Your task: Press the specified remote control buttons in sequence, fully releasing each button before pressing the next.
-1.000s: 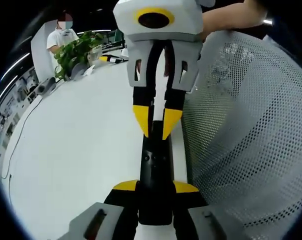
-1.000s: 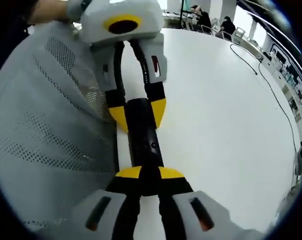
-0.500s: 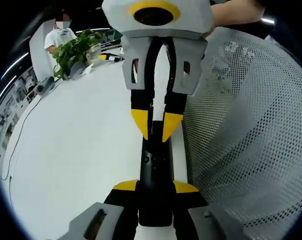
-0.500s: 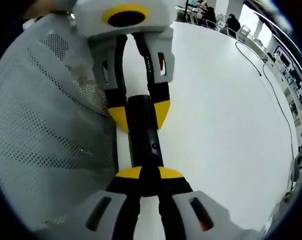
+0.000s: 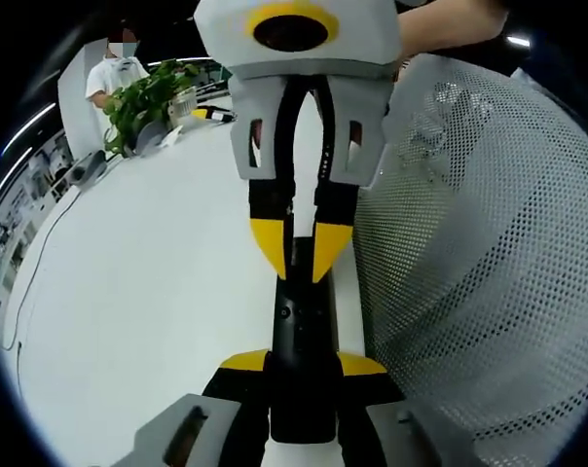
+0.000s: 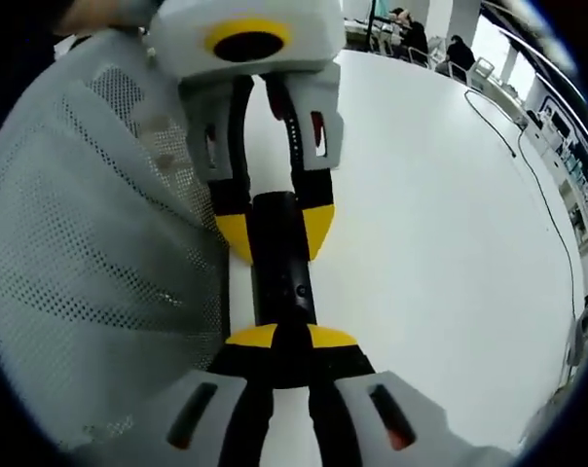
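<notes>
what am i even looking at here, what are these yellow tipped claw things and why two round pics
There is no robot arm: a person holds a two-jaw tool in each hand, and a fisheye camera rides on each, hence two round pictures. In the left gripper view, the left tool rises from the bottom, clamped on one end of a black remote control. The right tool comes in from above with its yellow tips on the remote. The right gripper view mirrors this: right tool below, left tool opposite. The remote is above a white table, beside a grey mesh chair back. A potted plant stands far off.
</notes>
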Demonstrator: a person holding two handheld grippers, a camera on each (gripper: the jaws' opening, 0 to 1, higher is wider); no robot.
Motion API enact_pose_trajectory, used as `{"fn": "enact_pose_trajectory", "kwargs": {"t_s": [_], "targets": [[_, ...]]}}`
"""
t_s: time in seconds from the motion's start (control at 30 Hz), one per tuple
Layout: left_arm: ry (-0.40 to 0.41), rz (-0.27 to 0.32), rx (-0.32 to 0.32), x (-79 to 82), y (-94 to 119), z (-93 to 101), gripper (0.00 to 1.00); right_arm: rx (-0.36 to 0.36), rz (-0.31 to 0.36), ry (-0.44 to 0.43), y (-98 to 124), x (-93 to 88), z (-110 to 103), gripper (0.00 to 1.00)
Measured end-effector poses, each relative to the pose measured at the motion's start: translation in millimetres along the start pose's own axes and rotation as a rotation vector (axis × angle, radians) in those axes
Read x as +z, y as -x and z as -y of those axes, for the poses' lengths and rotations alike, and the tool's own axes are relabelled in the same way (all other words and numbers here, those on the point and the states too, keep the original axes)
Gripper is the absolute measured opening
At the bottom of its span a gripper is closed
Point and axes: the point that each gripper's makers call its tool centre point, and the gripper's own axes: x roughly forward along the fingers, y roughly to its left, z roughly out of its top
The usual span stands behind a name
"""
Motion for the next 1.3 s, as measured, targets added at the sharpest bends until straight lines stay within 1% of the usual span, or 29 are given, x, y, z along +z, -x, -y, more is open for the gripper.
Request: {"fn": "enact_pose_trajectory", "kwargs": {"t_s": [0.03,0.07,0.13,0.2,0.3,0.37,0.5,0.57,0.67,0.8,0.87,1.07,1.1,1.13,1.23,1.3], "targets": [[-0.004,-0.003,-0.003,-0.1,0.0,0.1,0.24,0.009,-0.015,0.001,-0.4,0.4,0.4,0.08],[-0.006,-0.005,-0.004,-0.1,0.0,0.2,0.24,0.023,-0.044,-0.018,-0.2,-1.0,0.1,0.08],[-0.006,0.0,-0.005,0.5,-0.3,0.0,0.24,0.039,-0.086,0.001,-1.7,0.6,0.5,0.08],[-0.005,0.005,-0.006,1.1,-0.4,-0.1,0.24,0.036,-0.079,0.0,-2.8,2.2,0.4,0.08],[-0.008,0.013,-0.008,1.1,-0.4,0.1,0.24,0.021,-0.074,0.008,-1.8,-0.2,-1.3,0.08],[-0.006,0.017,-0.007,1.2,-0.2,0.2,0.24,0.015,-0.055,-0.012,-0.8,-0.2,-0.3,0.08],[-0.004,0.021,-0.006,1.5,-0.2,0.0,0.24,-0.009,-0.016,-0.012,0.7,-0.1,-0.6,0.08],[-0.003,0.023,-0.006,1.5,-0.2,-0.1,0.24,-0.028,0.01,-0.045,0.5,1.2,0.4,0.08],[-0.002,0.025,-0.005,1.6,-0.1,0.0,0.24,-0.036,0.032,-0.046,0.1,4.0,0.9,0.08],[-0.001,0.026,-0.005,1.7,0.1,0.0,0.24,-0.032,0.025,-0.04,-1.9,7.6,1.6,0.07],[-0.001,0.027,-0.006,1.6,0.1,-0.1,0.24,-0.018,0.014,-0.018,-2.3,7.8,2.0,0.07],[-0.002,0.031,-0.007,1.4,0.1,-1.0,0.24,0.009,-0.007,-0.002,-4.7,8.2,2.5,0.07],[-0.002,0.03,-0.008,1.1,-0.3,-1.1,0.24,0.008,-0.017,0.029,-4.6,7.8,2.1,0.07],[-0.003,0.03,-0.009,1.1,-0.4,-1.2,0.24,0.007,-0.017,0.043,-4.9,7.7,1.7,0.07],[-0.003,0.031,-0.01,1.1,-0.7,-1.4,0.24,0.007,0.017,-0.006,-4.9,8.0,3.0,0.07],[-0.002,0.032,-0.009,1.1,-0.8,-1.5,0.24,0.005,0.024,-0.022,-4.2,7.3,3.3,0.07]]}}
